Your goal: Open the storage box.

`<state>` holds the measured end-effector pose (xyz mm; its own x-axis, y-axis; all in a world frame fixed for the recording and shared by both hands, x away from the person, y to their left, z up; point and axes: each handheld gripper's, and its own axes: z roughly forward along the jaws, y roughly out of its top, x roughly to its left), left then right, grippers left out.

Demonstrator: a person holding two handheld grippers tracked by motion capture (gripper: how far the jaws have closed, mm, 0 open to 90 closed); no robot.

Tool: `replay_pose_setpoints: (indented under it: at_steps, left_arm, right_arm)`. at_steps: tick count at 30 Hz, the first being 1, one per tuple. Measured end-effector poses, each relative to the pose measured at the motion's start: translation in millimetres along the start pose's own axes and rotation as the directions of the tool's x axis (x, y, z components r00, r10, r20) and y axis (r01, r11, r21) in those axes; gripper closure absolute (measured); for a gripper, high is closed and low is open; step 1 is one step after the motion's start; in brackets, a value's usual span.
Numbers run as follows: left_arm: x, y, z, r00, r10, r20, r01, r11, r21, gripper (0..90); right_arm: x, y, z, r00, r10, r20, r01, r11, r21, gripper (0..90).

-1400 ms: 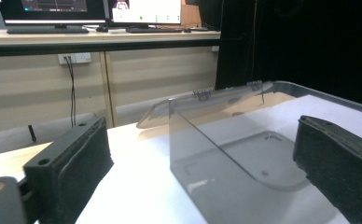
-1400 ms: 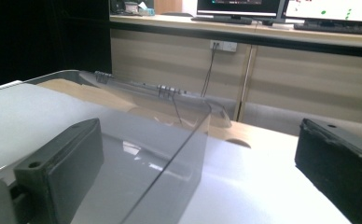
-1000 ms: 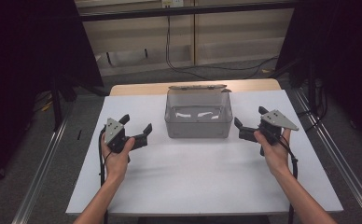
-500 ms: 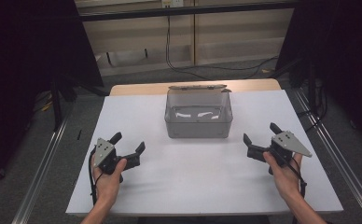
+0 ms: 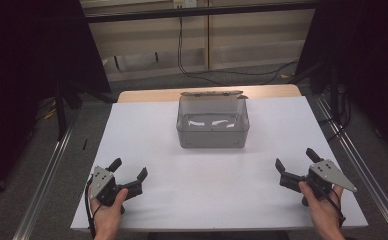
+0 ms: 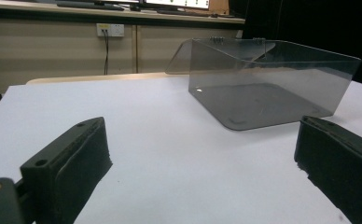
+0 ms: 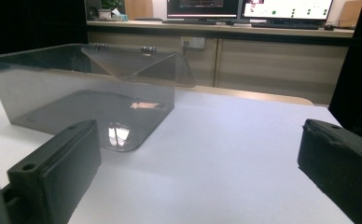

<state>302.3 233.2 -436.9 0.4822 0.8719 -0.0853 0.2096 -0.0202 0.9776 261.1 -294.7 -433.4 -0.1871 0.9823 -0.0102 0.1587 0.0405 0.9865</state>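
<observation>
We list one clear plastic box, lid open, near the table's far edge: rigid, light, slick; grasp a wall. Both grippers' jaws gape, empty.

The box sits mid-table, toward the far edge.

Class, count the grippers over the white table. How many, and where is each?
2. The left gripper is near the table's front-left corner; the right gripper near its front-right. Both are open.
</observation>
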Motion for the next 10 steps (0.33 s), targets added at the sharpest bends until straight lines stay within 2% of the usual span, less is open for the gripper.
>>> replay_pose_setpoints:
  at_steps: [4, 5, 7, 8, 10]
  left_arm:
    - [-1.1, -1.0, -1.8, 0.9999, -0.012, 0.010, 0.012, 0.9999, 0.008, 3.0]
    - [-0.2, -0.4, -0.9, 0.9997, -0.023, 0.007, 0.023, 0.9997, 0.002, 3.0]
    - [1.5, -1.0, -0.8, 0.9999, -0.014, -0.010, 0.014, 0.9999, 0.002, 3.0]
    - [2.1, -2.0, -0.3, 0.9996, -0.026, -0.012, 0.026, 0.9997, 0.001, 3.0]
    - [4.0, -3.0, -0.3, 0.9995, -0.031, -0.011, 0.031, 0.9994, 0.016, 3.0]
  right_arm:
    - [-2.2, -2.6, -3.7, 0.9998, -0.016, 0.014, 0.016, 1.000, -0.011, 0.0]
    - [-2.6, -3.0, -3.3, 0.9998, -0.012, 0.017, 0.012, 1.000, -0.011, 0.0]
    - [-3.7, -4.1, -1.5, 0.9998, 0.003, 0.020, -0.002, 1.000, -0.010, 0.0]
    - [-4.0, -4.5, -0.5, 0.9997, 0.002, 0.024, -0.002, 1.000, -0.007, 0.0]
    - [-3.9, -4.5, 0.5, 0.9997, 0.005, 0.025, -0.005, 1.000, -0.010, 0.0]
